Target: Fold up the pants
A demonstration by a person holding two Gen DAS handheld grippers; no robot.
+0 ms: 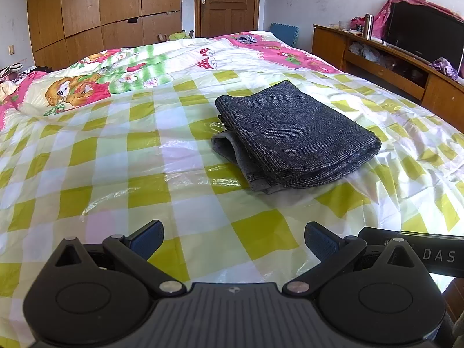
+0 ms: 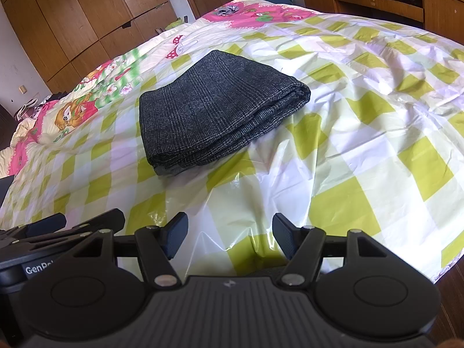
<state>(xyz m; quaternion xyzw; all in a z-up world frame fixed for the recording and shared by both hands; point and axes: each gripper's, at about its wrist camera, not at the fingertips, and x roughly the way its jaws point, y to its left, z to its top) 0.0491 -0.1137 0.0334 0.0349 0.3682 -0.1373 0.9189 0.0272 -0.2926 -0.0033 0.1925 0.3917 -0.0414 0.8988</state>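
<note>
Both grippers hang above the near edge of the bed with nothing between their fingers. The left gripper [image 1: 234, 239] has its blue-padded fingers [image 1: 148, 239] spread wide, the checked plastic sheet [image 1: 121, 156] showing through the gap; they touch neither sheet nor cloth. The right gripper [image 2: 230, 236] is also parted, somewhat less widely, and its fingers [image 2: 175, 236] grip nothing.

Ahead of the left fingers and a little to their right lie the folded pants [image 1: 293, 133], a dark grey woven stack flat on the sheet, well apart from the tips. From the right wrist view the pants [image 2: 214, 107] sit ahead and slightly left of the fingers, again well clear.

Only the stacked layer edges show along the near side of the bundle; how many folds lie inside cannot be told, and the waistband and hems are hard to pick out. A lighter grey flap pokes out at the bundle's left side in the left view. Each gripper's body is cut off at the bottom, and part of the other gripper intrudes at the side of each view.
</note>
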